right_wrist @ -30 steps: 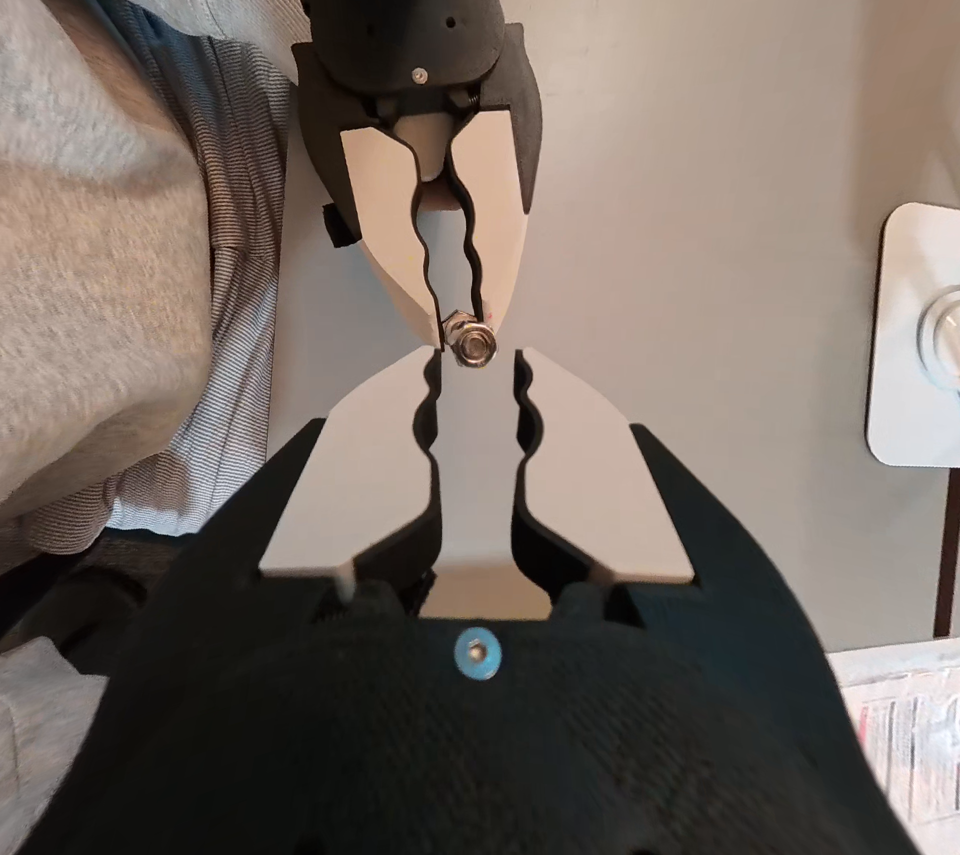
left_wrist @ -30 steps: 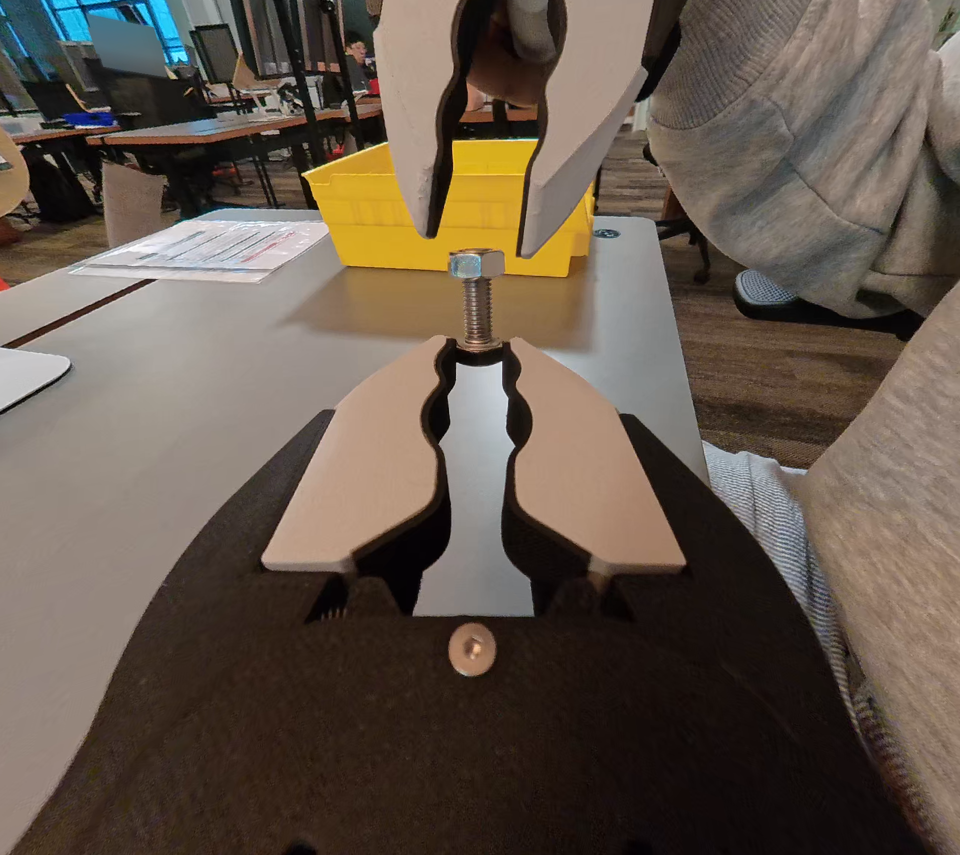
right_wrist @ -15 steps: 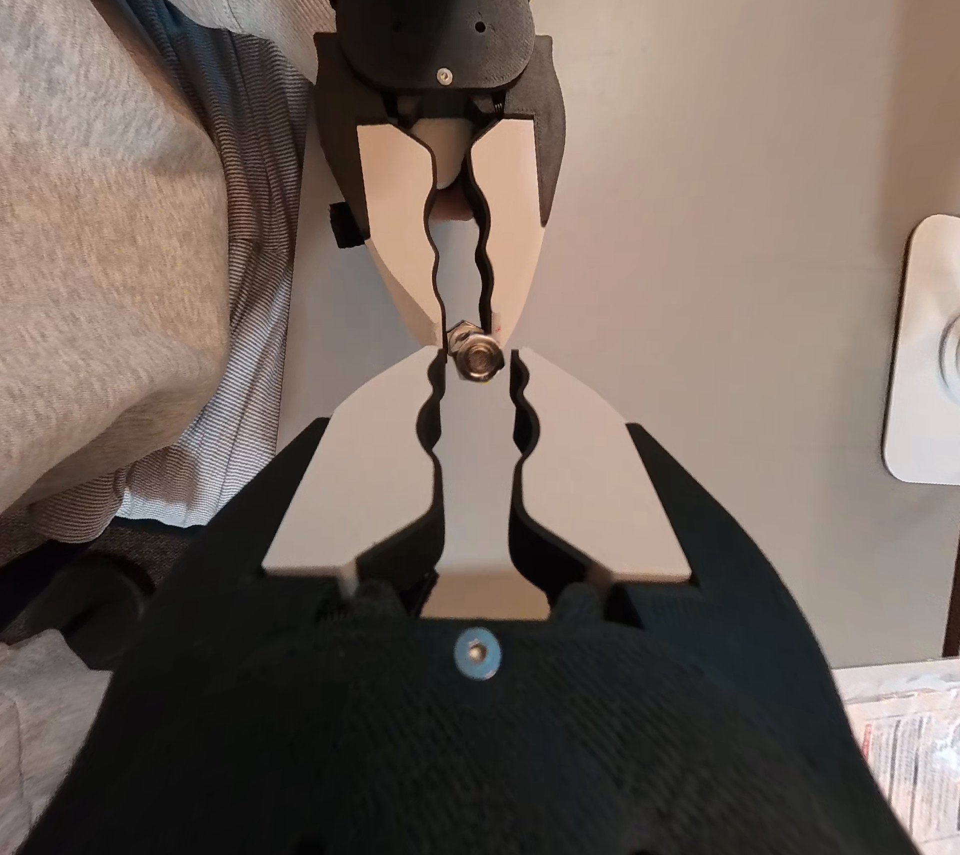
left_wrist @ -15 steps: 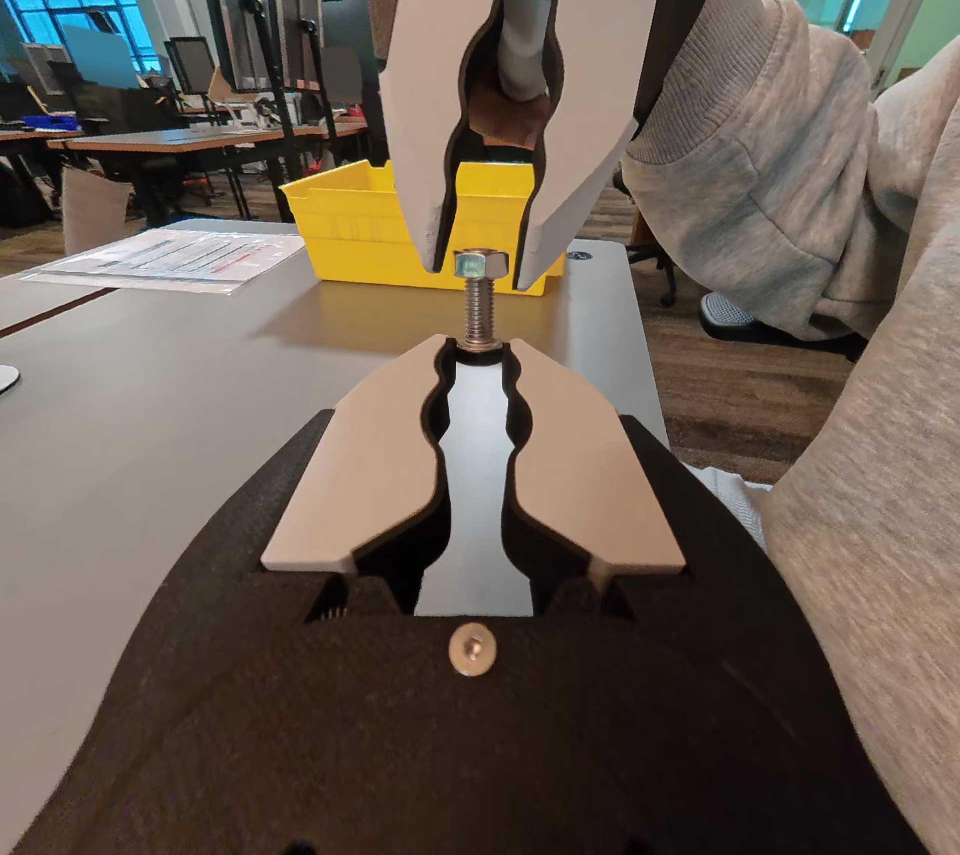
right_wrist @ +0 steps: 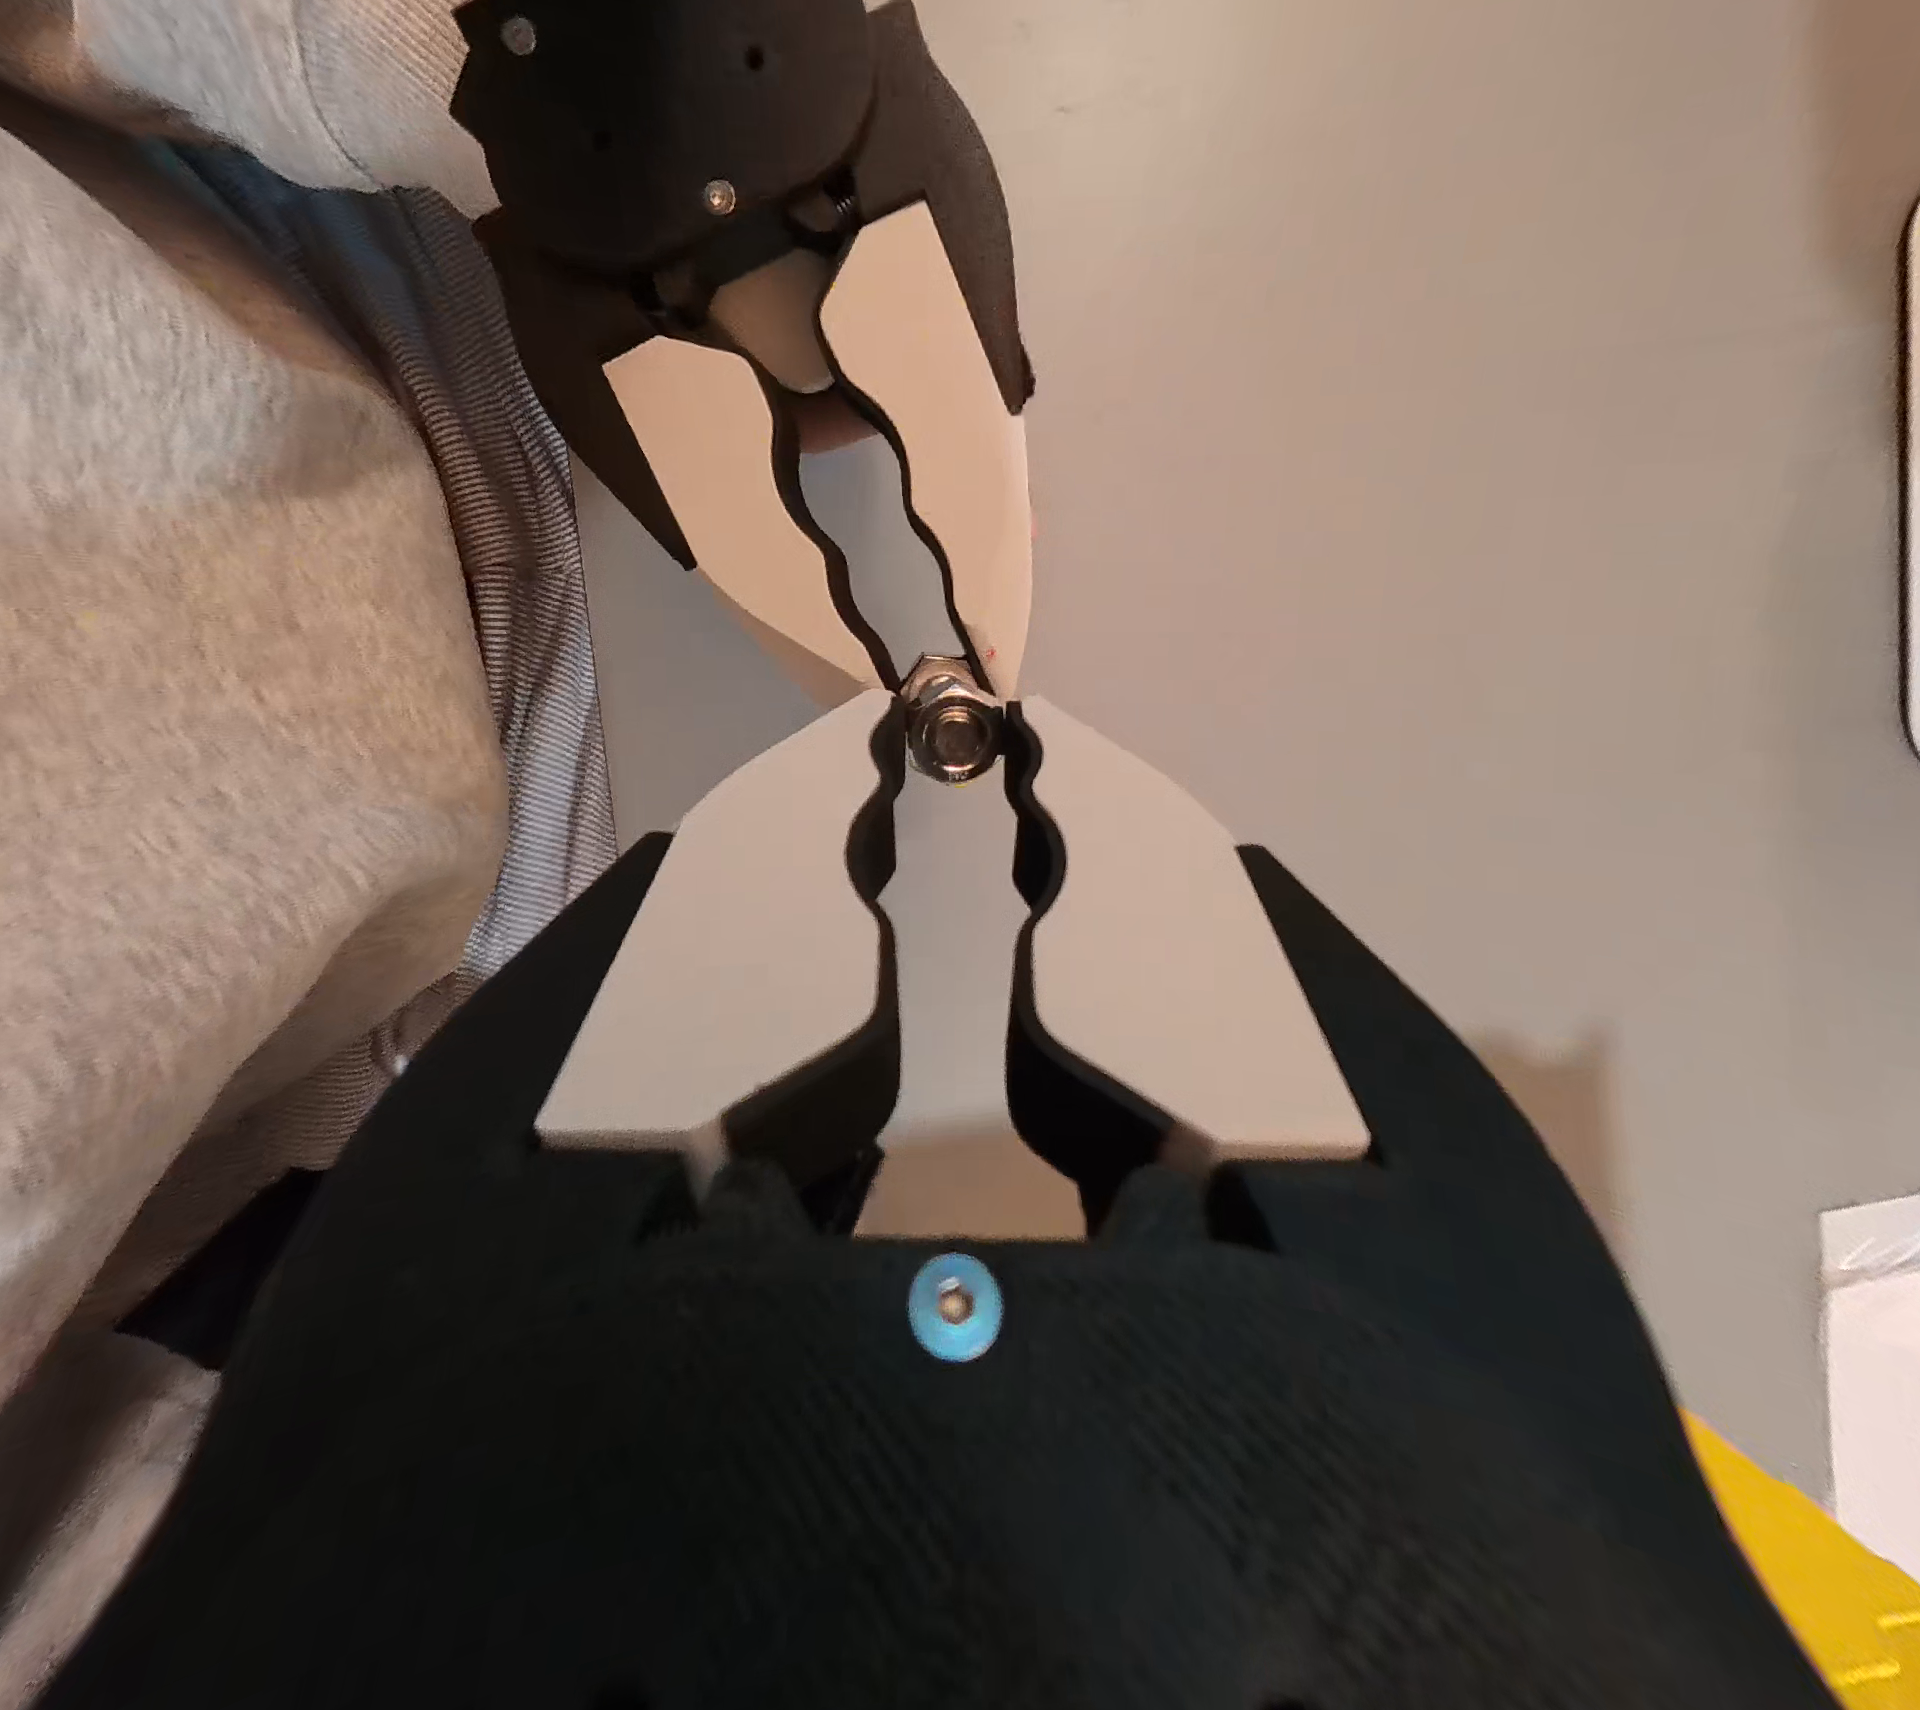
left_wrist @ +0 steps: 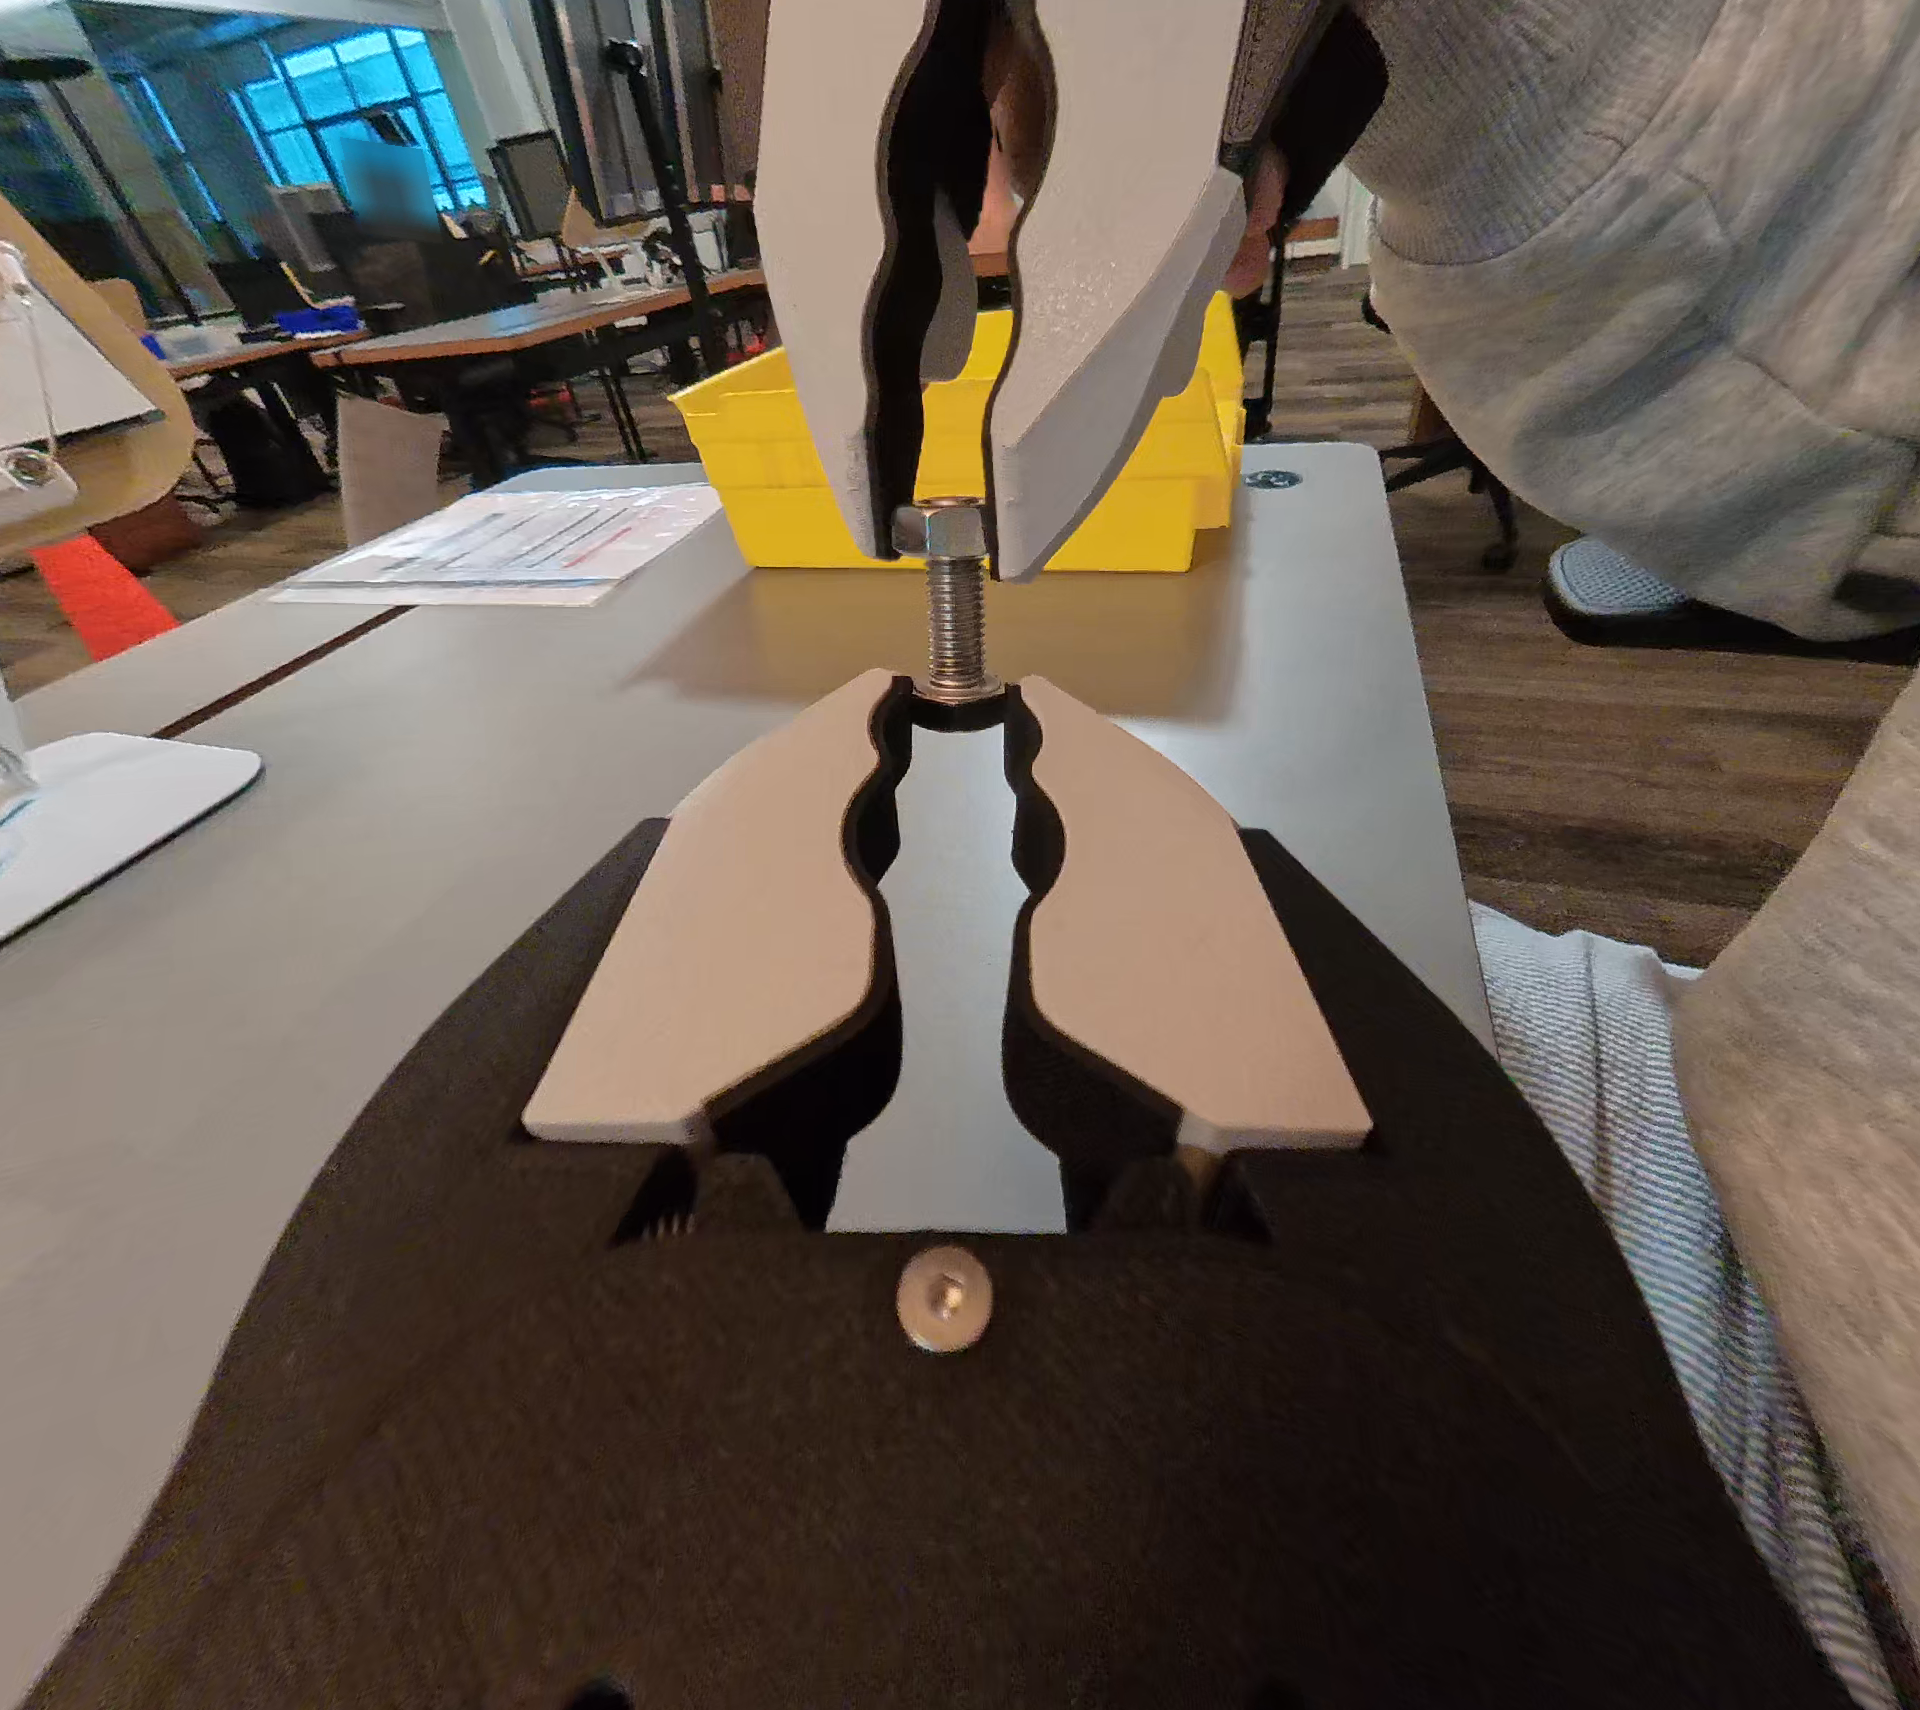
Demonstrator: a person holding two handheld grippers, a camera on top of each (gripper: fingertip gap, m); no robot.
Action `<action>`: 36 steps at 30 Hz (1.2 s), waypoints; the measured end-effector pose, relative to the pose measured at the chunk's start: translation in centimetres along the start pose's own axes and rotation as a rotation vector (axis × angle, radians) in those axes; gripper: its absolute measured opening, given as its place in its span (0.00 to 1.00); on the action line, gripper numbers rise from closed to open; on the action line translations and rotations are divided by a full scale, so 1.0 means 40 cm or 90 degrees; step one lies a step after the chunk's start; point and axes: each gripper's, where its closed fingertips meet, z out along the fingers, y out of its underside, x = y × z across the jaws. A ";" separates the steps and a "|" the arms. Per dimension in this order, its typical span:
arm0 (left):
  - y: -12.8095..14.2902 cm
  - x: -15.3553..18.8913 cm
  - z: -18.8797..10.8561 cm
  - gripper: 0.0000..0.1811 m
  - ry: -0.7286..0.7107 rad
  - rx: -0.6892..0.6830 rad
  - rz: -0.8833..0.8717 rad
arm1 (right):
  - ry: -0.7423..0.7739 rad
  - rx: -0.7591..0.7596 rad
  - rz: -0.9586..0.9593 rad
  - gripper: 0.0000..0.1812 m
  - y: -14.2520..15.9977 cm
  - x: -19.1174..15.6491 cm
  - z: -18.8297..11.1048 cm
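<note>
Your left tool (left_wrist: 956, 699) grips the lower end of a silver bolt (left_wrist: 954, 621) between its fingertips, apparently on a dark nut at the base (the tips partly hide that part). The bolt is bright steel with a threaded shank and a hexagonal head on the upper end. Its long axis stands upright, crosswise to your left tool's fingers, head pointing up toward your right tool (left_wrist: 940, 543). That right tool comes down from above and is closed on the hex head, one fingertip on each side. In the right wrist view you look straight down the bolt's axis onto the head (right_wrist: 951, 735). Beyond the bolt, a yellow bin (left_wrist: 1143, 507) sits on the grey counter (left_wrist: 364, 829).
</note>
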 end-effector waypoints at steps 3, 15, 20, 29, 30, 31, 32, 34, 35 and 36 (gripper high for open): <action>-0.010 -0.003 -0.003 0.11 0.007 0.017 -0.032 | 0.023 0.044 -0.057 0.20 -0.017 0.004 -0.015; -0.018 0.008 -0.005 0.11 0.032 0.030 -0.051 | 0.003 0.085 -0.112 0.21 -0.017 -0.012 -0.023; -0.016 0.009 -0.004 0.11 0.034 0.027 -0.054 | -0.018 0.114 -0.122 0.20 -0.029 -0.027 -0.027; -0.019 0.001 -0.008 0.11 0.026 0.034 -0.058 | -0.022 0.081 -0.108 0.19 -0.004 -0.024 -0.023; -0.019 0.001 -0.008 0.11 0.026 0.034 -0.059 | -0.022 0.076 -0.105 0.19 0.001 -0.023 -0.024; -0.019 0.000 -0.008 0.11 0.025 0.034 -0.059 | -0.023 0.071 -0.102 0.19 0.005 -0.023 -0.024; -0.019 0.000 -0.008 0.11 0.024 0.034 -0.059 | -0.024 0.067 -0.099 0.19 0.009 -0.024 -0.025; -0.020 0.001 -0.007 0.11 0.025 0.036 -0.061 | -0.027 0.059 -0.094 0.18 0.015 -0.025 -0.027; -0.021 0.000 -0.008 0.11 0.025 0.038 -0.064 | -0.030 0.055 -0.093 0.18 0.018 -0.027 -0.028; -0.022 0.000 -0.008 0.11 0.024 0.040 -0.067 | -0.033 0.051 -0.092 0.17 0.020 -0.030 -0.029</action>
